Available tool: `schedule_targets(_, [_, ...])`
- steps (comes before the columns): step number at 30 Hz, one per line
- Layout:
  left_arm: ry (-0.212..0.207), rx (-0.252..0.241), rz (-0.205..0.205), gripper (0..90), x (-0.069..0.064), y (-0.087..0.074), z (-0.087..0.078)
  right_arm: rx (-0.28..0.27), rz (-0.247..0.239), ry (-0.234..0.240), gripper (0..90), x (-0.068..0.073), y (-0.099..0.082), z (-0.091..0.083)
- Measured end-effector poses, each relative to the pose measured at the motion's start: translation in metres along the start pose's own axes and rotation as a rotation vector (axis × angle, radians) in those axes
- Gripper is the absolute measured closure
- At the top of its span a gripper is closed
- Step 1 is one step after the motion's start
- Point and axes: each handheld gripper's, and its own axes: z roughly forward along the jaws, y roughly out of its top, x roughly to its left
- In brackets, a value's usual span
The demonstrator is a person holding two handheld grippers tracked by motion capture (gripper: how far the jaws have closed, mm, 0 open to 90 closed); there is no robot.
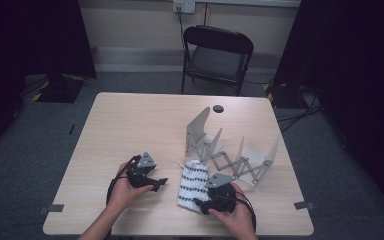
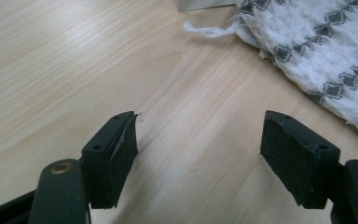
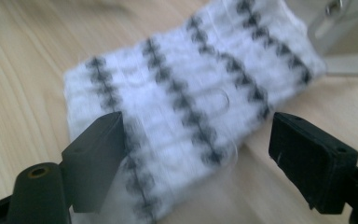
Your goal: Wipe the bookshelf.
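1. The folded white cloth [image 1: 193, 186] with dark zigzag rows lies flat on the desk [image 1: 130, 125], just ahead of the right hand-held gripper [image 1: 203, 205] and off to the side of the left hand-held gripper [image 1: 159, 183].
2. The left hand-held gripper [image 2: 199, 151] has its jaws spread wide with bare desk between them; the cloth's frayed edge [image 2: 270, 51] lies beyond its right jaw, apart from it. To take that edge, I judge it should slide sideways until the hem sits between the pads before closing.
3. The right hand-held gripper [image 3: 200, 161] also stands spread, with nothing pinched; the near end of the cloth [image 3: 186, 107] lies between and just ahead of its jaws. Lowering it so one pad goes under all the folded layers would likely give a clean grip.
4. The grey metal scissor rack [image 1: 230, 152] stands just beyond the cloth, on the far side from both hand-held grippers. Any lift should probably come towards the person, so loose threads do not catch on it.
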Motion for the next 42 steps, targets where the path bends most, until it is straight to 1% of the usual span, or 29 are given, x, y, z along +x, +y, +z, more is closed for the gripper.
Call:
schedule_targets(1, [-0.006,-0.002,-0.012,26.6,0.001,-0.001,0.0,0.003,0.003,-0.006,18.0,-0.002,-0.004,-0.002])
schedule_targets(3, [0.004,0.006,-0.014,25.5,0.003,-0.005,0.0,0.01,0.016,-0.021,18.1,-0.007,-0.011,-0.008])
schedule_targets(4, [0.003,0.009,-0.007,25.0,0.004,-0.006,0.0,0.012,0.026,-0.026,18.1,-0.011,-0.017,-0.013])
schedule_targets(5, [0.012,0.012,-0.005,24.8,0.004,-0.006,-0.001,0.018,0.038,-0.035,18.2,-0.014,-0.02,-0.018])
schedule_targets(6, [0.012,0.012,-0.005,24.7,0.004,-0.006,-0.001,0.019,0.036,-0.044,18.7,-0.016,-0.023,-0.021])
schedule_targets(7, [0.023,0.009,-0.003,24.6,0.005,-0.007,-0.001,0.02,0.036,-0.054,19.5,-0.019,-0.027,-0.026])
schedule_targets(8, [0.025,0.006,-0.008,24.6,0.006,-0.008,-0.001,0.019,0.041,-0.062,20.6,-0.022,-0.029,-0.031])
schedule_targets(9, [0.025,0.006,-0.008,24.3,0.006,-0.008,-0.001,0.009,0.049,-0.072,21.4,-0.024,-0.03,-0.035])
schedule_targets(10, [0.031,0.005,0.006,23.8,0.006,-0.008,-0.001,-0.002,0.056,-0.071,21.8,-0.025,-0.03,-0.038])
schedule_targets(13, [0.033,0.001,0.005,21.6,0.007,-0.009,0.0,-0.05,0.058,-0.062,25.1,-0.023,-0.022,-0.043])
schedule_targets(15, [0.033,0.0,0.006,21.4,0.007,-0.01,-0.001,-0.07,0.048,-0.043,28.3,-0.02,-0.015,-0.039])
schedule_targets(16, [0.029,-0.016,0.001,21.1,0.006,-0.011,0.0,-0.076,0.047,-0.027,28.4,-0.017,-0.012,-0.036])
schedule_targets(18, [0.03,-0.011,0.008,20.2,0.007,-0.012,-0.001,-0.073,0.037,-0.011,28.1,-0.012,-0.007,-0.025])
schedule_targets(20, [0.029,-0.011,0.008,20.0,0.006,-0.012,-0.001,-0.069,0.033,-0.007,27.2,-0.008,-0.004,-0.014])
schedule_targets(21, [0.029,-0.011,0.008,20.0,0.006,-0.012,-0.001,-0.069,0.033,-0.007,27.2,-0.008,-0.004,-0.014])
schedule_targets(22, [0.03,-0.011,0.007,20.0,0.006,-0.012,-0.001,-0.071,0.039,-0.004,26.6,-0.006,-0.002,-0.004])
schedule_targets(25, [0.035,-0.012,-0.001,17.6,0.007,-0.012,0.0,-0.031,0.023,-0.015,27.0,-0.006,-0.004,0.008])
schedule_targets(26, [0.036,-0.012,-0.001,17.4,0.007,-0.012,0.0,-0.037,0.019,-0.014,28.1,-0.006,-0.006,0.009])
schedule_targets(28, [0.038,-0.009,-0.001,17.3,0.007,-0.012,0.0,-0.039,0.028,-0.007,33.8,-0.008,-0.007,0.008])
schedule_targets(29, [0.038,-0.009,-0.001,17.3,0.007,-0.012,0.0,-0.034,0.022,-0.007,37.3,-0.009,-0.007,0.007])
schedule_targets(31, [0.039,-0.01,-0.002,17.2,0.007,-0.012,0.0,-0.023,0.013,0.004,45.9,-0.009,-0.007,0.004])
schedule_targets(33, [0.04,-0.01,-0.003,16.9,0.006,-0.012,0.0,-0.016,0.02,0.01,53.2,-0.011,-0.008,0.002])
schedule_targets(35, [0.041,-0.013,-0.006,16.8,0.006,-0.012,0.0,-0.006,0.026,0.011,62.5,-0.013,-0.009,-0.001])
schedule_targets(36, [0.042,-0.009,-0.006,16.8,0.006,-0.012,0.0,0.0,0.026,0.01,65.5,-0.014,-0.009,-0.002])
schedule_targets(37, [0.042,-0.009,-0.006,16.8,0.006,-0.012,0.0,0.0,0.026,0.01,65.5,-0.014,-0.009,-0.002])
schedule_targets(38, [0.04,-0.012,-0.008,16.8,0.006,-0.012,0.0,0.006,0.027,0.01,72.0,-0.016,-0.011,-0.005])
schedule_targets(39, [0.04,-0.013,-0.01,16.8,0.006,-0.012,0.0,0.007,0.038,0.014,73.1,-0.017,-0.012,-0.006])
schedule_targets(42, [0.041,-0.013,-0.011,16.8,0.006,-0.012,0.0,0.002,0.049,0.019,74.6,-0.019,-0.015,-0.009])
